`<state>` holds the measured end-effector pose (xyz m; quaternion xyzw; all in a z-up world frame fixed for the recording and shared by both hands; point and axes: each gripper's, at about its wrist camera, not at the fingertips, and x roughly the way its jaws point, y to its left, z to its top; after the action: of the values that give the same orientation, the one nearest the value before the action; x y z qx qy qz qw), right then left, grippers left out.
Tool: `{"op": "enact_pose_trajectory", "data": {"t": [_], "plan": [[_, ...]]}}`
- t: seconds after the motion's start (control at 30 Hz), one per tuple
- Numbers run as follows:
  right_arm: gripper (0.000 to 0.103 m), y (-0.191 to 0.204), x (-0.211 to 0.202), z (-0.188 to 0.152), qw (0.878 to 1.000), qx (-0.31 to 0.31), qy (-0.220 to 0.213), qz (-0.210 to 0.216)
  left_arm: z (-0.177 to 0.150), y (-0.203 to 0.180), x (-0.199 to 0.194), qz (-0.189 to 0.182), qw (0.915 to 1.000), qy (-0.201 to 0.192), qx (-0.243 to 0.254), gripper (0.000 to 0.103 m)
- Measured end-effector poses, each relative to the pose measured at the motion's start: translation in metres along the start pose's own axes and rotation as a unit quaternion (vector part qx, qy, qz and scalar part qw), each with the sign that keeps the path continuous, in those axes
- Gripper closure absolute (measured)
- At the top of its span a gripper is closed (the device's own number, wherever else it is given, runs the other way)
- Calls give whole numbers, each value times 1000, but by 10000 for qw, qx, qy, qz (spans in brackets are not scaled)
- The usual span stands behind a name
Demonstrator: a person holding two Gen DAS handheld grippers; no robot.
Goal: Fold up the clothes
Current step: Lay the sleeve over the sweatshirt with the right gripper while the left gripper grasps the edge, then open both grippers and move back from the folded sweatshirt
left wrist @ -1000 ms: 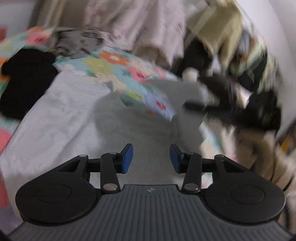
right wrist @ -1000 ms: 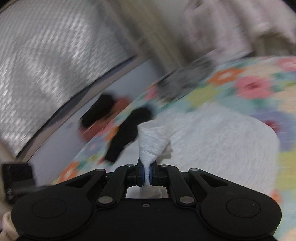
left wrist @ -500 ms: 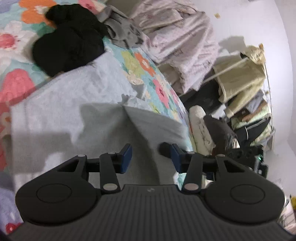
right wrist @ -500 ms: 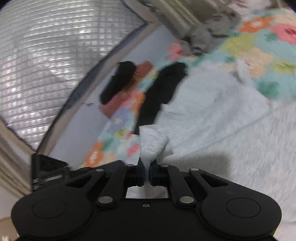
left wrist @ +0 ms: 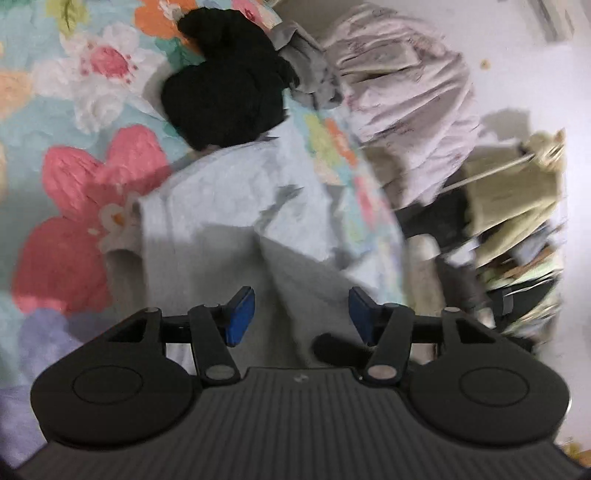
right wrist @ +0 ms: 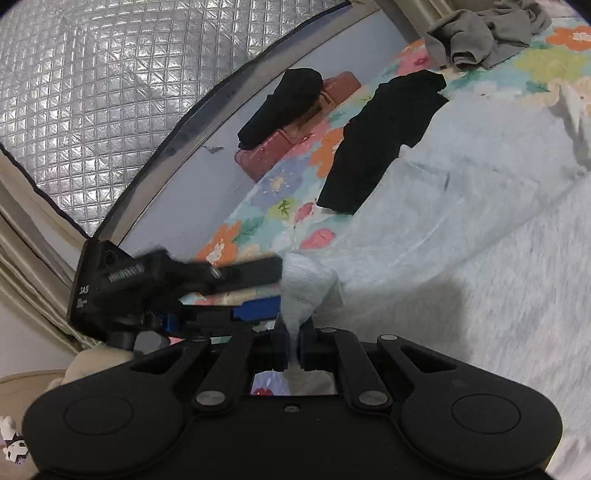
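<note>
The pale grey garment lay spread over the flowered bedspread, filling the middle of the left wrist view and most of the right half of the right wrist view; I wanted it flat so the fold would land square. My right tool was clamped on a bunched corner of it, the cloth rising in a small cone at lower centre, held so I could carry that edge across. My left tool hovered over a raised crease of the same cloth, its jaws opening with only fabric below them and nothing pinched; I judged it was lining up for a second hold. A black garment sat at the grey one's far edge, upper centre; a crumpled grey piece lay beyond, top right.
</note>
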<state>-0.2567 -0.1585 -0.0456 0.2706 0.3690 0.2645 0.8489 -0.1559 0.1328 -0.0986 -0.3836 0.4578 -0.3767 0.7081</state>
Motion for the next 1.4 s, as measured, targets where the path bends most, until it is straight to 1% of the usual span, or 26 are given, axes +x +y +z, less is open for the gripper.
{"op": "enact_pose_trajectory", "data": {"t": [0.03, 0.17, 0.23, 0.3, 0.37, 0.4, 0.43, 0.47, 0.5, 0.53, 0.6, 0.67, 0.7, 0.77, 0.8, 0.83, 0.87, 0.93, 1.0, 1.03, 1.13, 1.2, 1.27, 1.3, 1.33, 1.4], "plan": [[95, 1, -1, 0, 10000, -69, 2, 2, 1, 2, 1, -108, 9999, 10, -70, 47], [94, 11, 4, -1, 9986, -530, 36, -43, 2, 6, 17, 69, 9999, 139, -25, 44], [94, 14, 3, -3, 9972, -747, 52, 28, 2, 9, 26, 65, 9997, 204, -114, 38], [94, 17, -1, -6, 9951, -977, 104, 54, 3, 12, 36, 81, 9994, 257, -195, 37], [94, 17, -2, -9, 9933, -1143, 155, 31, 2, 12, 47, 126, 9992, 361, -107, 39], [94, 18, -2, -9, 9931, -1165, 156, 27, 0, 7, 48, 162, 9994, 295, 22, 52], [93, 18, -3, -10, 9928, -1186, 158, 23, -3, 2, 48, 202, 9994, 212, 159, 96], [93, 18, -3, -10, 9926, -1208, 158, 18, -6, -3, 49, 242, 9992, 129, 296, 96], [93, 18, -3, -11, 9923, -1231, 148, -5, -10, -15, 46, 277, 9978, 5, 608, 96], [91, 19, -5, -11, 9915, -1293, 112, -32, -15, -28, 42, 363, 9946, -137, 959, 96], [91, 24, -9, -12, 9895, -1439, 23, -98, -24, -51, 35, 539, 9846, -389, 1619, 96], [90, 30, -14, -12, 9871, -1596, -98, -125, -26, -66, 28, 627, 9769, -636, 1942, 96], [89, 33, -16, -11, 9858, -1666, -149, -147, -27, -70, 24, 633, 9752, -733, 1993, 96], [84, 33, -16, -9, 9856, -1679, -117, -168, -29, -69, 13, 875, 9761, -904, 1772, 96], [76, 33, -15, -9, 9860, -1652, -46, -214, -31, -62, 9, 1060, 9771, -852, 1635, 95], [72, 33, -15, -10, 9860, -1651, 57, -234, -33, -54, 6, 1251, 9777, -784, 1496, 95], [72, 33, -15, -12, 9858, -1652, 160, -256, -35, -47, 3, 1442, 9776, -716, 1356, 95], [67, 32, -18, -15, 9831, -1717, 410, -478, -34, -26, 5, 1589, 9825, -435, 864, 93], [66, 25, -26, -16, 9813, -1658, 524, -825, -31, -15, 6, 1786, 9811, -344, 666, 93], [66, 20, -33, -16, 9817, -1575, 509, -946, -28, -14, 4, 1779, 9813, -390, 619, 93], [65, 4, -59, -13, 9792, -1353, 396, -1461, -23, -22, 1, 1627, 9829, -496, 712, 93], [63, -7, -73, -14, 9720, -1306, 378, -1916, -22, -28, 0, 1528, 9841, -479, 775, 93], [63, -20, -83, -17, 9631, -1282, 425, -2329, -19, -32, -3, 1508, 9830, -475, 930, 93], [63, -27, -88, -18, 9602, -1221, 420, -2479, -17, -34, -5, 1500, 9824, -474, 1010, 90], [63, -32, -93, -18, 9599, -1113, 378, -2544, -12, -38, -5, 1518, 9803, -436, 1188, 86], [63, -41, -100, -15, 9629, -893, 309, -2526, -2, -47, -7, 1557, 9747, -351, 1566, 82]]}}
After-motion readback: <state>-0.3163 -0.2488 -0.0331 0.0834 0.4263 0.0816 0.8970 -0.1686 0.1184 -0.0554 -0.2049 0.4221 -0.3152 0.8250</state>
